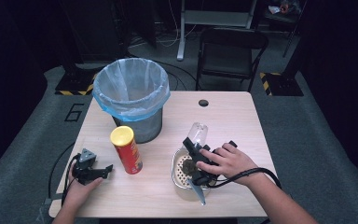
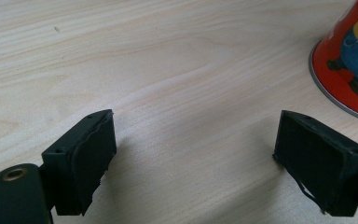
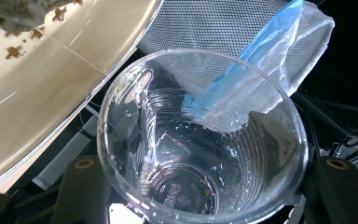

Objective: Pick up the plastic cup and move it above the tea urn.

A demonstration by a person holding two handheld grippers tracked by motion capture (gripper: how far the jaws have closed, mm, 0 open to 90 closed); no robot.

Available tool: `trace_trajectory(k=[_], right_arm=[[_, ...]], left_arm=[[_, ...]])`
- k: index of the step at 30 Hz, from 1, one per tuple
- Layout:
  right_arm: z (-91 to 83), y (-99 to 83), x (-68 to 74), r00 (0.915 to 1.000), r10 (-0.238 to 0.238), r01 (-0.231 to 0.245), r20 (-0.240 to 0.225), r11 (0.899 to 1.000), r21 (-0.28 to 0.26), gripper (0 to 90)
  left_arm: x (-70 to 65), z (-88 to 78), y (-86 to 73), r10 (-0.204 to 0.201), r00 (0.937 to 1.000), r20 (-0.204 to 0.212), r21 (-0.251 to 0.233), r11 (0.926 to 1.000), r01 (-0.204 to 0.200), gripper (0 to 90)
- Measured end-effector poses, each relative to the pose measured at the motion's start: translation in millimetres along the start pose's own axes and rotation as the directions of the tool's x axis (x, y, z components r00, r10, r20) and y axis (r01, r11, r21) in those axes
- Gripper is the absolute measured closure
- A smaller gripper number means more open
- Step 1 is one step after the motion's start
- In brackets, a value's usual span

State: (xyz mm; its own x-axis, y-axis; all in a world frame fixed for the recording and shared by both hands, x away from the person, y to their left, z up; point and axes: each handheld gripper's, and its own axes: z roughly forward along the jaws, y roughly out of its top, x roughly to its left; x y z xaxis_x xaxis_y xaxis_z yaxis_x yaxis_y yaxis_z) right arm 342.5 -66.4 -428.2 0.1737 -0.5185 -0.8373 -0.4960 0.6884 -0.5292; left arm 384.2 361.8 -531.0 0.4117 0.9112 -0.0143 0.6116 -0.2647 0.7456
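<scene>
Fingers: left gripper point(image 2: 193, 158) spread, empty | right gripper point(image 1: 194, 148) clamps clear cup point(image 3: 200, 135), fingers mostly hidden

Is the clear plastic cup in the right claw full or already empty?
Nearly empty: the clear cup held in the right claw shows only droplets and brown residue at its bottom.

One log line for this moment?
left gripper: open, beside can | right gripper: holds cup, above strainer | bin: lined
</scene>
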Motion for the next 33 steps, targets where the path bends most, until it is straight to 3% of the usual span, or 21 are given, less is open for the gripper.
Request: trace_trajectory(k=[13, 14, 15, 16, 17, 23, 24, 25, 26, 27, 29, 30, 31, 33], right_arm=[[-0.4, 0.1, -0.4, 0.9999, 0.013, -0.013, 0.002, 1.0, -0.005, 38.1], [-1.4, -1.0, -4.3, 0.9984, -0.053, 0.053, -0.016, 0.999, 0.003, 38.1], [-1.6, -1.1, -3.9, 0.9981, -0.054, 0.055, -0.029, 0.999, 0.003, 38.1], [-1.9, -0.9, -3.3, 0.9985, -0.048, 0.048, -0.027, 0.999, 0.004, 38.2], [-2.8, 0.8, 0.7, 0.9999, 0.013, -0.013, -0.009, 1.0, 0.021, 38.2], [-3.0, -0.3, -0.4, 0.9995, 0.025, -0.026, 0.02, 0.999, 0.043, 38.2], [-3.0, -1.3, -3.8, 0.9998, -0.007, 0.006, 0.017, 0.999, 0.035, 38.2], [-3.4, -0.3, -1.3, 0.9985, 0.039, -0.04, 0.038, 0.998, 0.047, 38.2], [-3.7, -0.9, -3.3, 0.9992, 0.028, -0.029, 0.03, 0.999, 0.041, 38.1], [-4.3, -0.9, -3.7, 0.9981, 0.045, -0.047, 0.041, 0.998, 0.042, 38.1], [-4.5, -2.0, -7.5, 0.9917, 0.103, -0.106, 0.078, 0.994, 0.041, 38.1], [-4.4, -1.9, -8.1, 0.9778, 0.145, -0.153, 0.152, 0.987, 0.048, 38.0], [-4.9, -2.2, -7.6, 0.9686, 0.193, -0.203, 0.157, 0.978, 0.052, 38.0], [-7.4, -2.6, -8.9, 0.936, 0.29, -0.306, 0.199, 0.951, 0.053, 37.9]], left_arm=[[0.0, 0.0, 0.0, 0.0, 1.0, 0.0, 0.0, 1.0, 0.0, 12.3], [0.0, 0.0, 0.0, 0.0, 1.0, 0.0, 0.0, 1.0, 0.0, 12.3], [0.0, 0.0, 0.0, 0.001, 1.0, 0.0, 0.0, 1.0, -0.001, 12.3], [-0.1, 0.1, 0.0, -0.001, 1.0, 0.0, -0.001, 1.0, 0.001, 12.3], [0.0, 0.0, 0.0, 0.0, 1.0, 0.0, 0.0, 1.0, 0.0, 12.3], [0.0, 0.0, 0.0, 0.0, 1.0, 0.0, 0.0, 1.0, 0.0, 12.3], [0.0, 0.0, 0.0, 0.0, 1.0, 0.0, 0.0, 1.0, 0.0, 12.3], [0.0, 0.0, 0.0, 0.0, 1.0, 0.0, -0.001, 1.0, 0.0, 12.3], [0.0, 0.0, 0.0, 0.0, 1.0, 0.0, 0.0, 1.0, 0.0, 12.3], [0.0, 0.0, 0.0, 0.0, 1.0, 0.0, -0.001, 1.0, 0.0, 12.3], [0.0, 0.0, 0.0, 0.0, 1.0, 0.0, -0.001, 1.0, 0.0, 12.3], [0.0, 0.1, 0.0, -0.001, 1.0, 0.0, -0.001, 1.0, 0.001, 12.3], [0.0, 0.0, 0.0, -0.001, 1.0, 0.0, 0.0, 1.0, 0.001, 12.3], [0.0, 0.0, 0.0, 0.0, 1.0, 0.0, 0.0, 1.0, 0.0, 12.3]])
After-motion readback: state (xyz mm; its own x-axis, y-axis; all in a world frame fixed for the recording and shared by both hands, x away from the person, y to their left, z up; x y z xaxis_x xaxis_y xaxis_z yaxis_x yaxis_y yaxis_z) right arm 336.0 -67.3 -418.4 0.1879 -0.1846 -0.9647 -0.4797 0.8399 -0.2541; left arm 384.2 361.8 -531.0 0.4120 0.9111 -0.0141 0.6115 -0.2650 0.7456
